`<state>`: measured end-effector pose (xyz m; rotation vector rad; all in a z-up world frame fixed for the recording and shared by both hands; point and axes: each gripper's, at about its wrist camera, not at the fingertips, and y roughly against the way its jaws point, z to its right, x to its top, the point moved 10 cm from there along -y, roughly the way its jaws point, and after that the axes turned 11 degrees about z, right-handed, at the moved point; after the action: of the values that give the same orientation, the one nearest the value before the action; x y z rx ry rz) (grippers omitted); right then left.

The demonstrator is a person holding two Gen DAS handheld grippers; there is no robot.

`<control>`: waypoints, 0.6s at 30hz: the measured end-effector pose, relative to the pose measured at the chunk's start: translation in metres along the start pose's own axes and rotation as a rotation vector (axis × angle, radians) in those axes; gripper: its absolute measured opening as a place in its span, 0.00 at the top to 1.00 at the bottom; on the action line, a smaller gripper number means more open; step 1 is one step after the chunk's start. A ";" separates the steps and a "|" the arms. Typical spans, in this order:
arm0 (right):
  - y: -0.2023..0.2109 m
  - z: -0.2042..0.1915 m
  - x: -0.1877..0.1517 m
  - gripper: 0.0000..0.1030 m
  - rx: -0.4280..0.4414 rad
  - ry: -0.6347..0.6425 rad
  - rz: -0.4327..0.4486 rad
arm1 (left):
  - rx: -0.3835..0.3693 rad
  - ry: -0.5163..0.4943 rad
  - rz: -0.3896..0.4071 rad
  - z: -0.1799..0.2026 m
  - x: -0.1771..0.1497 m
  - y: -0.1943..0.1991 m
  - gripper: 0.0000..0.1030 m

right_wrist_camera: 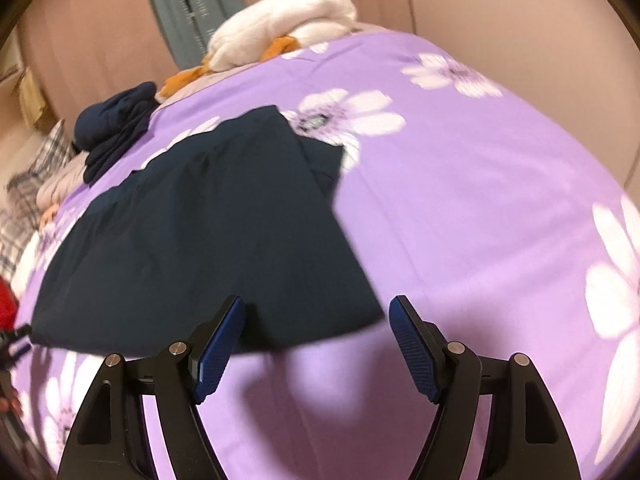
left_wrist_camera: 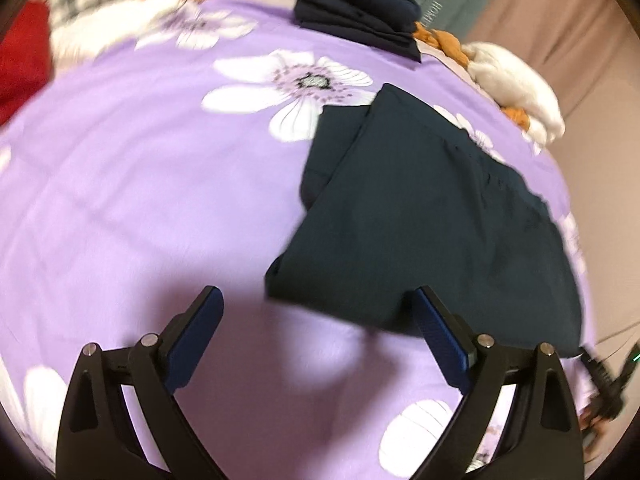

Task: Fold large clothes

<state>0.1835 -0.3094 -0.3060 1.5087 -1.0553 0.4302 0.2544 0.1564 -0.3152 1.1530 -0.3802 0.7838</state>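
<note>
One dark navy garment point(left_wrist_camera: 432, 216), folded flat, purple floral bedsheet point(left_wrist_camera: 140, 184)

home bedroom | floral purple bedsheet point(left_wrist_camera: 140, 200) | curtains point(right_wrist_camera: 100, 40) | folded clothes point(left_wrist_camera: 356, 12)

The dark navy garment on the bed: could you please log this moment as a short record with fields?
surface: purple floral bedsheet
garment: dark navy garment, partly folded, lying flat
left gripper: open, holding nothing
right gripper: open, at the garment's near edge
finished stack: folded navy clothes at far edge
other items: white plush, red fabric
</note>
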 end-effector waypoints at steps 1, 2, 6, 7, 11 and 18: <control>0.001 0.002 -0.004 0.28 0.007 -0.019 -0.017 | -0.034 0.030 -0.014 0.001 -0.002 0.001 0.07; 0.003 0.004 -0.010 0.28 0.021 -0.043 -0.036 | -0.077 0.070 -0.035 0.002 -0.006 0.001 0.07; 0.005 -0.007 -0.026 0.20 0.124 -0.125 -0.084 | -0.214 0.259 -0.099 0.011 -0.012 -0.004 0.07; 0.004 -0.012 -0.027 0.18 0.153 -0.148 -0.086 | -0.221 0.278 -0.100 0.012 -0.011 -0.004 0.07; -0.005 -0.036 -0.024 0.16 0.254 -0.217 -0.107 | -0.278 0.360 -0.104 0.026 -0.007 -0.008 0.05; -0.035 -0.066 -0.016 0.13 0.347 -0.335 -0.120 | -0.309 0.452 -0.082 0.035 0.002 -0.019 0.04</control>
<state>0.2223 -0.2456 -0.3220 1.9930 -1.1815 0.2904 0.2732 0.1220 -0.3130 0.6725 -0.0701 0.8532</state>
